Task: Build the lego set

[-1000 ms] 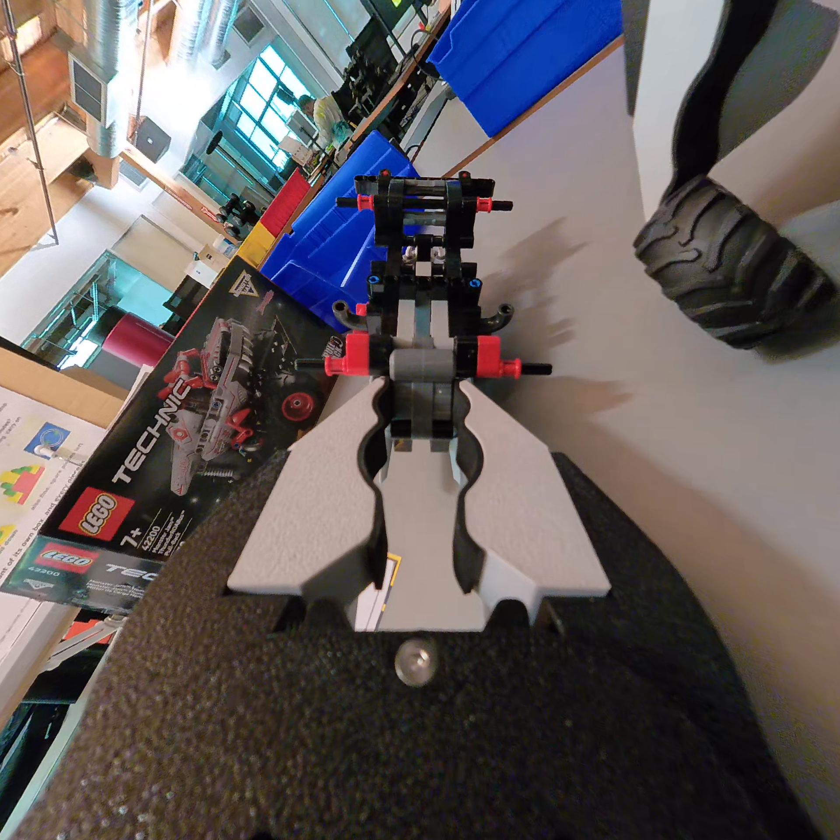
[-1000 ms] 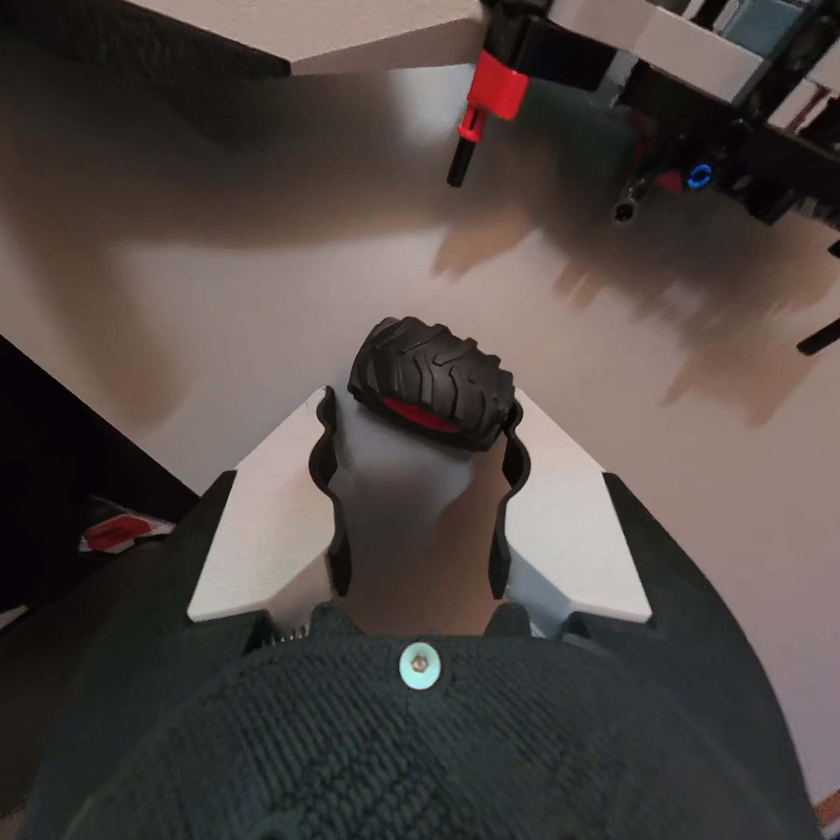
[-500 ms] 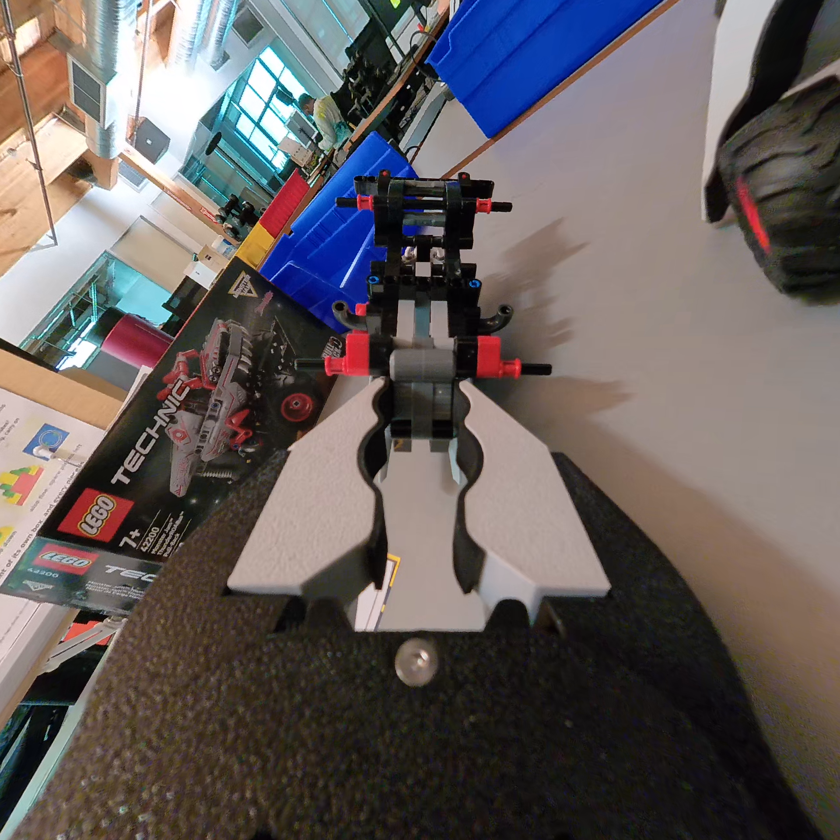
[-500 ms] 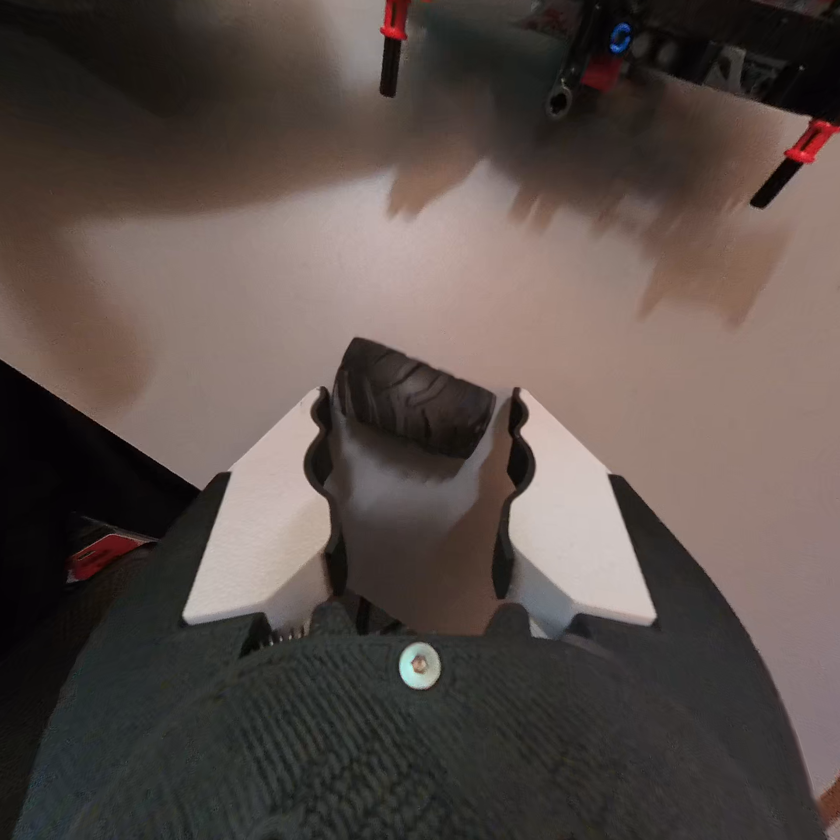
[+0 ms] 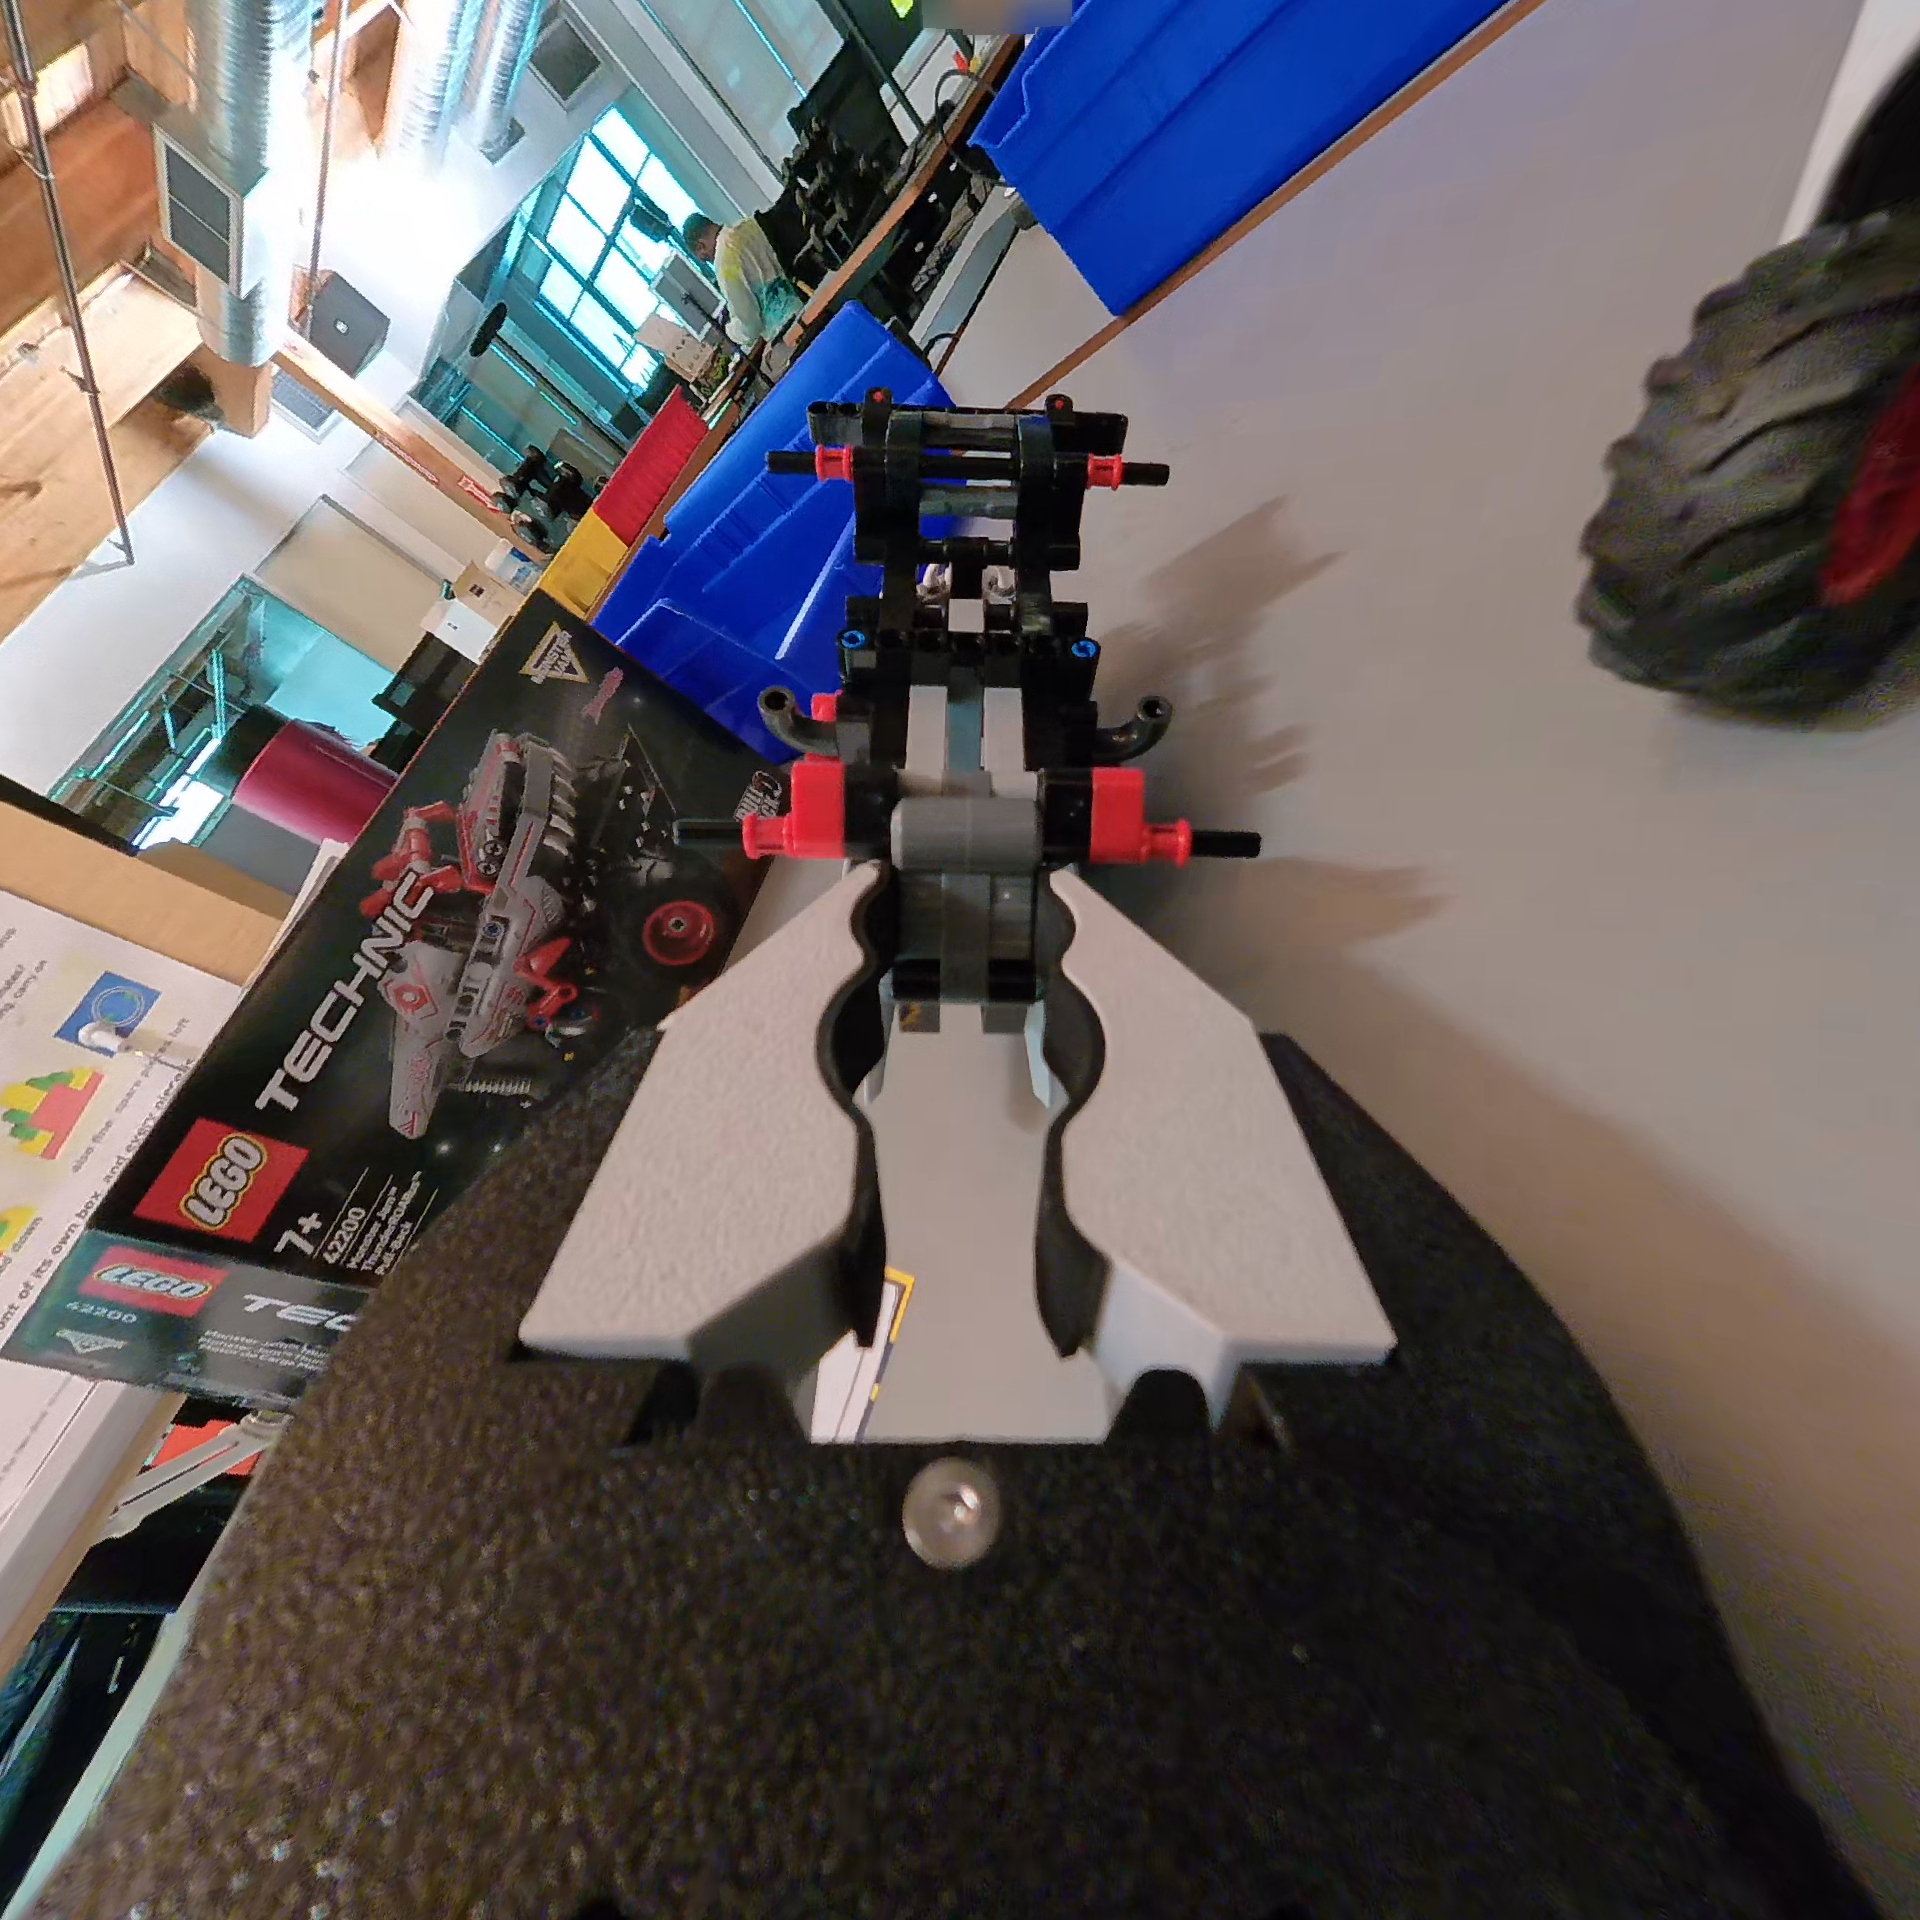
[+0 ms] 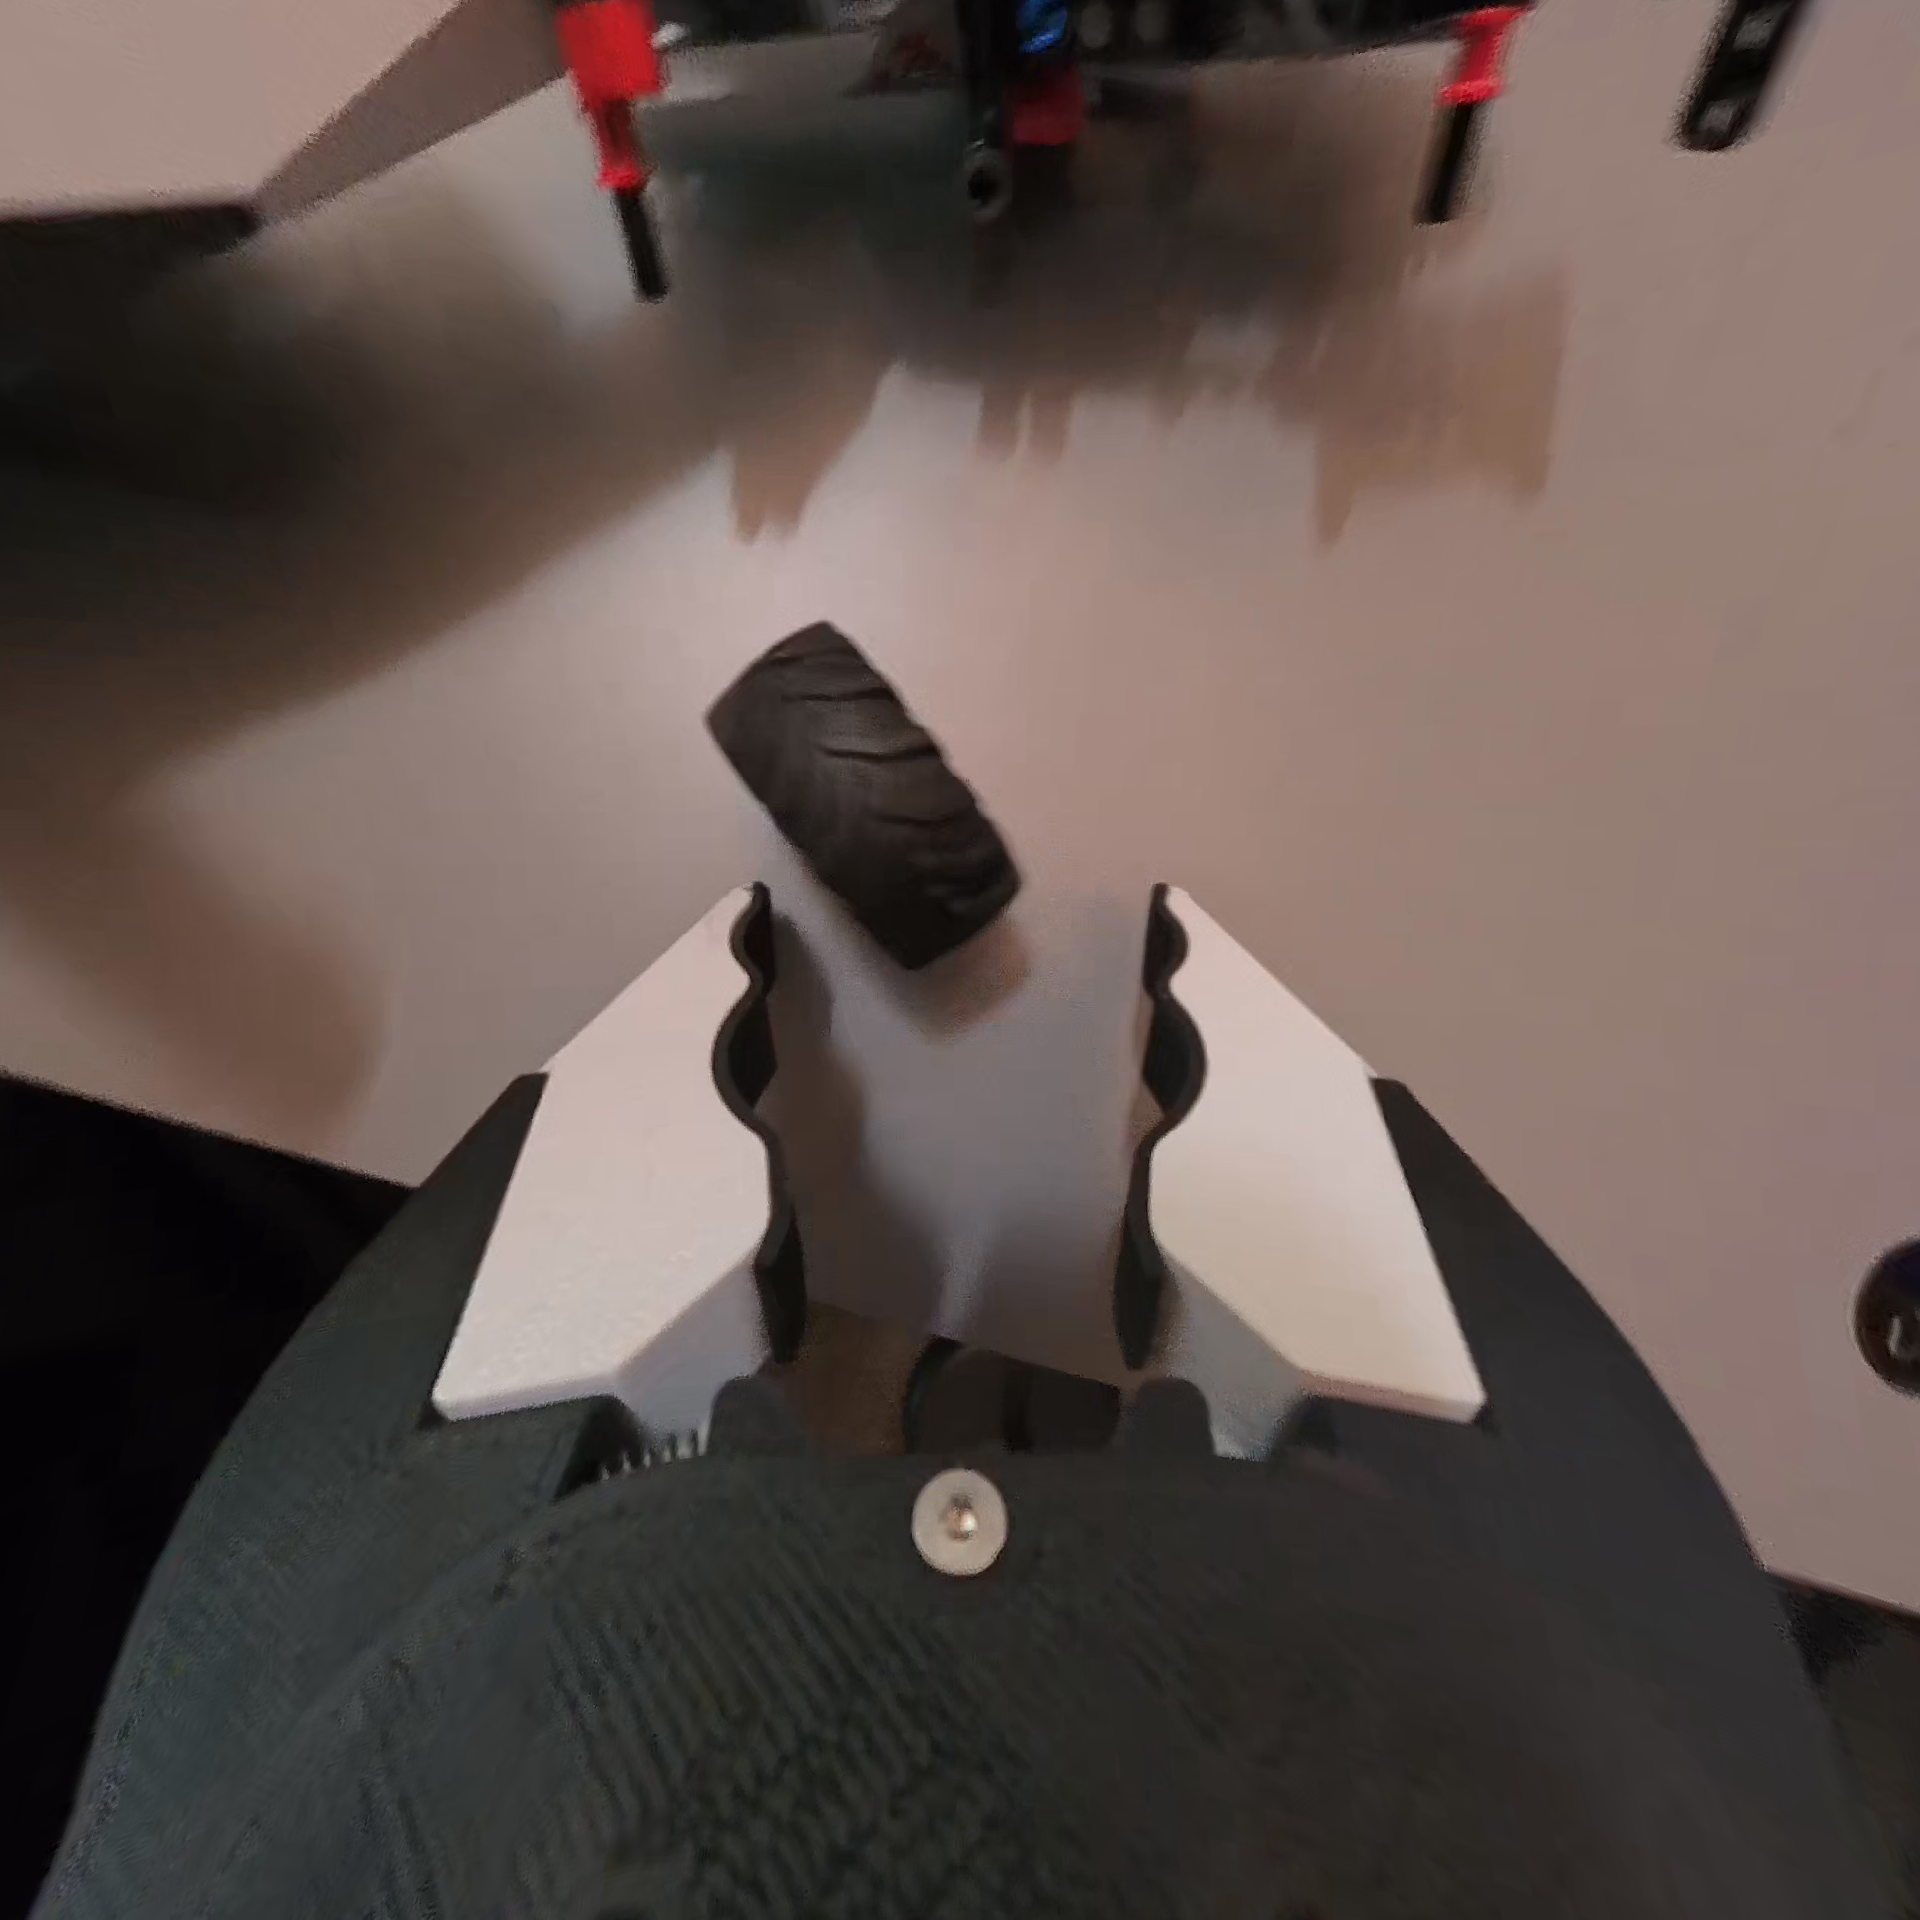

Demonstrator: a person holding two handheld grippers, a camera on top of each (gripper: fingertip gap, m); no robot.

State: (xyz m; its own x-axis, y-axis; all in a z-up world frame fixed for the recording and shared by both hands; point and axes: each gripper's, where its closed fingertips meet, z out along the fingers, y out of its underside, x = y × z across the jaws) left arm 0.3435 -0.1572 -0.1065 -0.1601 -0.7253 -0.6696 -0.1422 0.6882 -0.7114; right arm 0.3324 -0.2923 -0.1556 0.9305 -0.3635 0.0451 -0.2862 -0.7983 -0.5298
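- We work on a pale grey table (image 5: 1507, 1039) in a bright workshop, with blue bins (image 5: 1195, 135) along its far edge and the set's box (image 5: 416, 997) lying to our left.
- Our left gripper (image 5: 966, 966) is clamped on the tail of the black chassis (image 5: 966, 665), holding it out level above the table; bare black axle ends poke from red bushes on both sides.
- Our right gripper (image 6: 956, 914) stands wide apart with nothing between the fingers. The tyre (image 6: 862, 795) is just ahead of the tips, skewed and clear of both; the picture is blurred, so we cannot tell whether it rests on the table or is falling.
- In the left wrist view the same tyre (image 5: 1766, 478) shows its red hub, well off to the right of the chassis.
- We judge the step in hand to be fitting a wheel, and the wheel is out of our grip.
- Next we need to square the right tongs over the tread, close on it, and turn the hub toward an axle end.
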